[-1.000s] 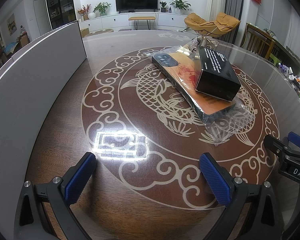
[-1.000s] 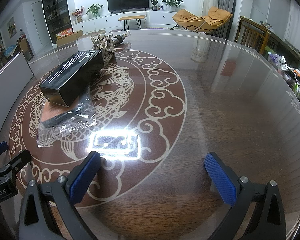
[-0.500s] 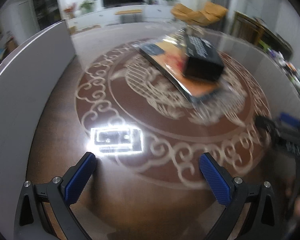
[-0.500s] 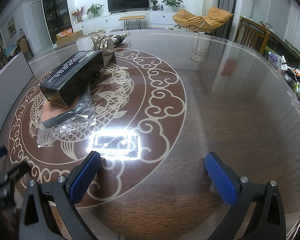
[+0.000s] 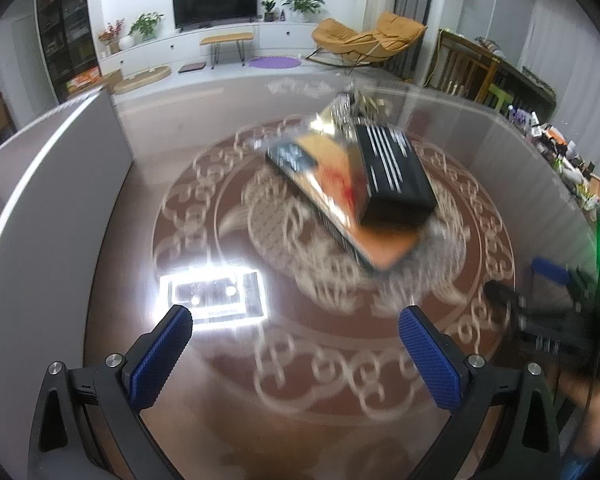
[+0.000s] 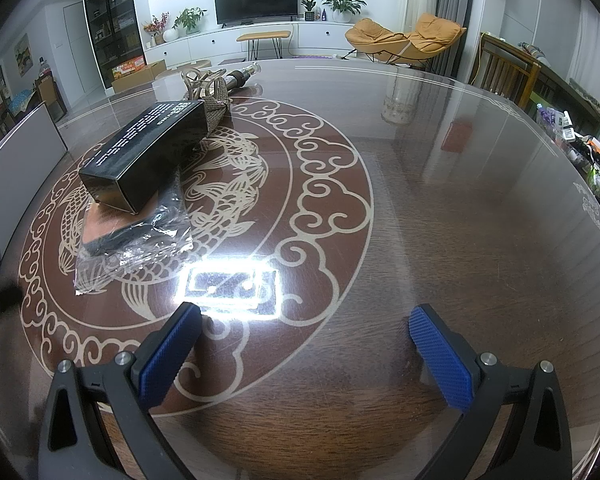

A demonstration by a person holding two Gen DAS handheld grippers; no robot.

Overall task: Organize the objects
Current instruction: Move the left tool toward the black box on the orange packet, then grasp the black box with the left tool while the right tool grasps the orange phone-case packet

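While nothing is held yet, both grippers hang over the desk (image 6: pixel 440 208), a big glossy round top w/ a fish-and-cloud inlay and a hard lamp glare near its front. A pale panel (image 5: pixel 48 208) stands along the left edge.

Task things sit in one stack, left of centre in the right wrist view, centre-right in the left wrist view (blurred there). Lowest is a flat orange pack (image 6: pixel 112 220) in a loose clear bag (image 6: pixel 140 252); the wrap spills past its near end onto the desk. Probably stiff-ish but slippery: film will slide and crinkle, so pinch thru the wrap onto the pack's edge, not the loose tail.

Black box (image 6: pixel 144 156) lies across the pack, long, white print on top. Looks like light cardboard, rigid, smooth sides. Best hold is across its narrow width near the middle; lift it first, else it may skid off the pack.

Behind the box: a woven, looped item (image 6: pixel 212 92) and a small bottle-like thing (image 6: pixel 240 76), can't tell more.

Left gripper (image 5: pixel 296 356): fingers wide apart, empty, pointing at the stack, well short of it. Right gripper (image 6: pixel 304 352): fingers wide apart, empty, over bare desk, stack off to its left.
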